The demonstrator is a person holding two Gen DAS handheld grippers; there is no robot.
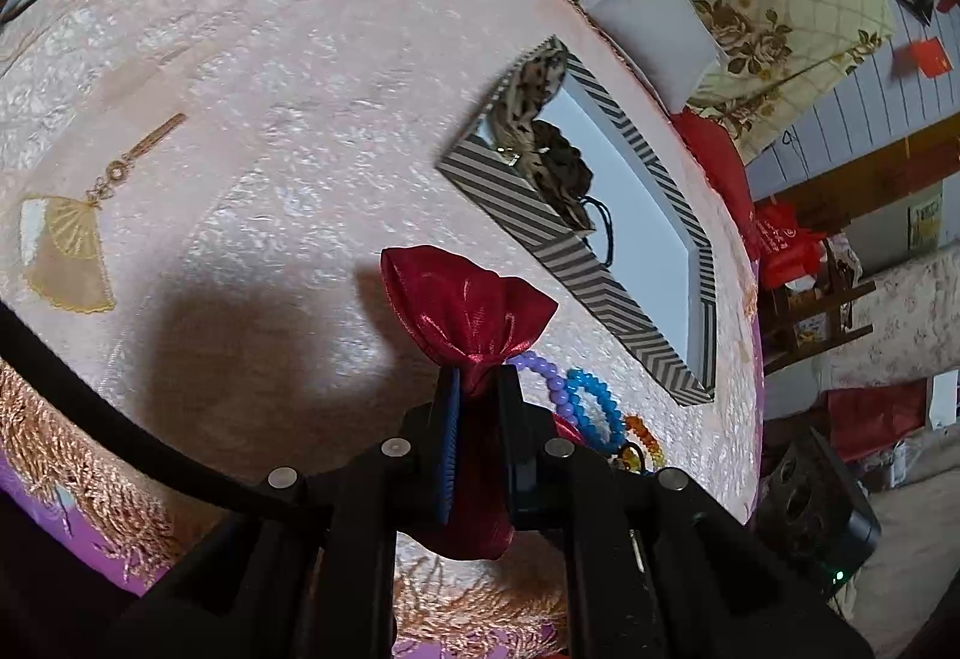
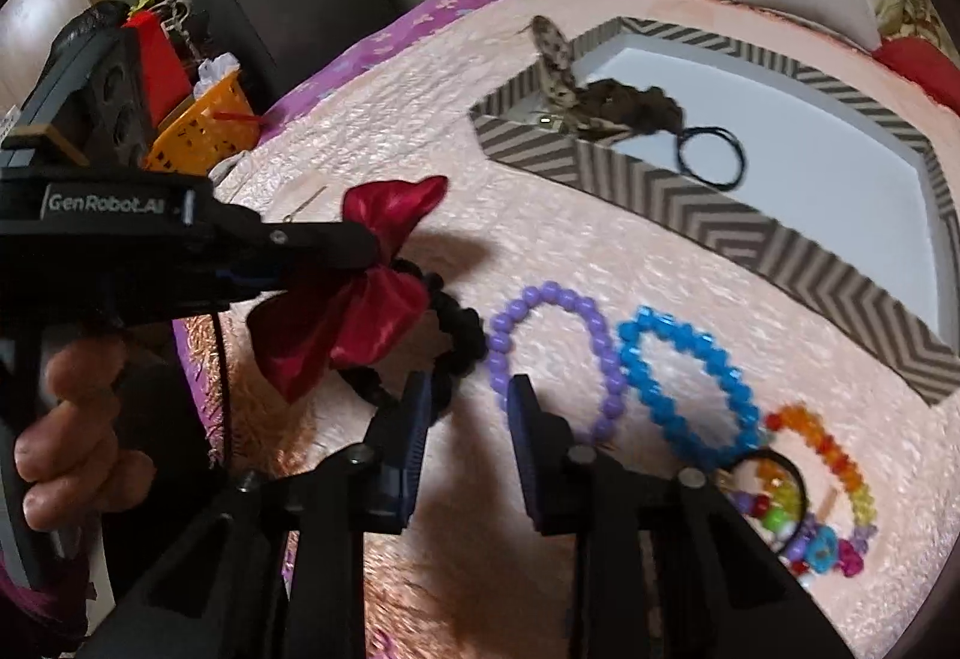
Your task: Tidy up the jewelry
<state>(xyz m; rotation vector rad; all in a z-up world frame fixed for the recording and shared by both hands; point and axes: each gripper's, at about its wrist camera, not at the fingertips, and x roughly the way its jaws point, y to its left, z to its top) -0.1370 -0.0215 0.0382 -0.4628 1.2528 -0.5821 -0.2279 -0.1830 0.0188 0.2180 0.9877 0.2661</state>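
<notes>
A red satin bow point(image 1: 465, 317) is pinched between the pressed-together jaws of the left gripper point(image 1: 480, 383), held above the pink bedspread point(image 1: 270, 119). The right gripper point(image 2: 468, 401) is held with its jaws partly spread and nothing between them, over a black bead bracelet point(image 2: 462, 335). Purple point(image 2: 576, 347) and blue point(image 2: 684, 389) bead bracelets are laid beside a chevron-patterned box point(image 2: 750, 239), in which a black hair tie point(image 2: 711, 158) is seen.
</notes>
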